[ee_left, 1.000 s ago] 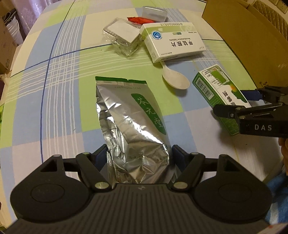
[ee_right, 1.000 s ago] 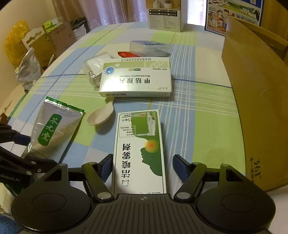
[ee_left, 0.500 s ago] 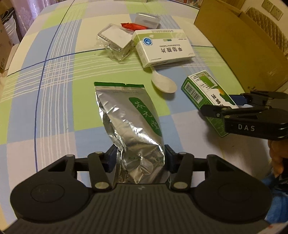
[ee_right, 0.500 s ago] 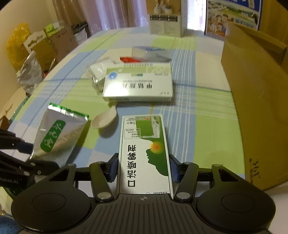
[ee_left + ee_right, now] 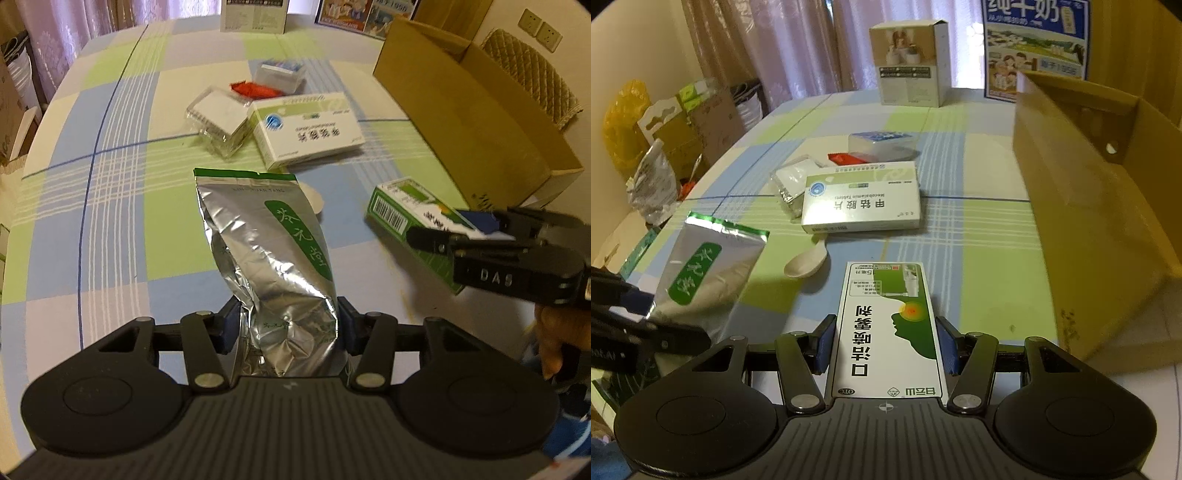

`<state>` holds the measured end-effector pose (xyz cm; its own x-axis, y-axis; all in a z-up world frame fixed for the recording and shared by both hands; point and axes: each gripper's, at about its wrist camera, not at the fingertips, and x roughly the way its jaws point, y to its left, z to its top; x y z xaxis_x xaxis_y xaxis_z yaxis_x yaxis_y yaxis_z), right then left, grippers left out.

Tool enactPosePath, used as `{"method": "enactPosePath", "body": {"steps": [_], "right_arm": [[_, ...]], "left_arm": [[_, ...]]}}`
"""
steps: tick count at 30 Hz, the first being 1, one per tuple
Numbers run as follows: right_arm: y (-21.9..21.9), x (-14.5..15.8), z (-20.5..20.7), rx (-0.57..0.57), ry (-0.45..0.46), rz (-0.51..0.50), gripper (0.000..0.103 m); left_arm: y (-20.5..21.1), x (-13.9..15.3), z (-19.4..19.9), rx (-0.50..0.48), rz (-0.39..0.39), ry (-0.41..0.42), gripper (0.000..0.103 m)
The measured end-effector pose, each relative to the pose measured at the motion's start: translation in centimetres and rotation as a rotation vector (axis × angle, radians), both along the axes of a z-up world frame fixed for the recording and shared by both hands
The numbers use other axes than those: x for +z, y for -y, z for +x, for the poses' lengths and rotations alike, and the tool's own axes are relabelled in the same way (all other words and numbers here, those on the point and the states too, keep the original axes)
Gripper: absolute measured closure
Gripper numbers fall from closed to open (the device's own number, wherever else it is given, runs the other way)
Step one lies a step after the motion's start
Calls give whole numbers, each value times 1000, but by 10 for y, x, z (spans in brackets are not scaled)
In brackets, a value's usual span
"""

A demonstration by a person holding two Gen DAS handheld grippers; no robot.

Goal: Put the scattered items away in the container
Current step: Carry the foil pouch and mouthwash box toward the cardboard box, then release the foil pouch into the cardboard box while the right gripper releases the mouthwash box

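Note:
My left gripper (image 5: 287, 325) is shut on the bottom of a silver foil pouch (image 5: 266, 236) with a green label and holds it lifted off the table; the pouch also shows in the right wrist view (image 5: 705, 273). My right gripper (image 5: 885, 343) is shut on a green and white spray box (image 5: 888, 325), lifted too; the box shows in the left wrist view (image 5: 410, 214). The open cardboard box (image 5: 1100, 206) stands at the right; it also shows in the left wrist view (image 5: 465, 107).
On the checked tablecloth (image 5: 110, 192) lie a white medicine box (image 5: 864, 199), a white spoon (image 5: 807, 262), a clear plastic packet (image 5: 218, 114), a red sachet (image 5: 255, 88) and a small clear case (image 5: 882, 144). Two cartons (image 5: 910, 62) stand at the far edge.
Both grippers closed on their items and lifted them off the table. The views rose and tilted, so the far end of the table and the cardboard box now show more.

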<state>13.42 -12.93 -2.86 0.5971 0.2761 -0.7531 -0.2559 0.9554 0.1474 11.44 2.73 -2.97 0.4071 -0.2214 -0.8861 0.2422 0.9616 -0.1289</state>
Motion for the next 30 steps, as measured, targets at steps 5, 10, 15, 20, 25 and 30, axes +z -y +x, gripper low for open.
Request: {"method": "enactPosePath", "body": {"steps": [5, 10, 15, 20, 25, 30], "right_arm": [[10, 15, -14, -30, 27, 35, 51], [17, 38, -30, -44, 70, 42, 51], [28, 61, -46, -60, 121, 25, 51], [49, 79, -56, -99, 147, 31, 51], [69, 98, -65, -128, 187, 24, 51], [89, 110, -69, -157, 214, 14, 51]], "left_arm": [[8, 15, -10, -10, -10, 25, 56], [20, 28, -20, -27, -12, 46, 56], [35, 41, -28, -40, -15, 72, 56], [53, 52, -34, -60, -26, 95, 56], [74, 62, -38, -88, -36, 112, 56], [96, 71, -37, -118, -54, 127, 56]]}}
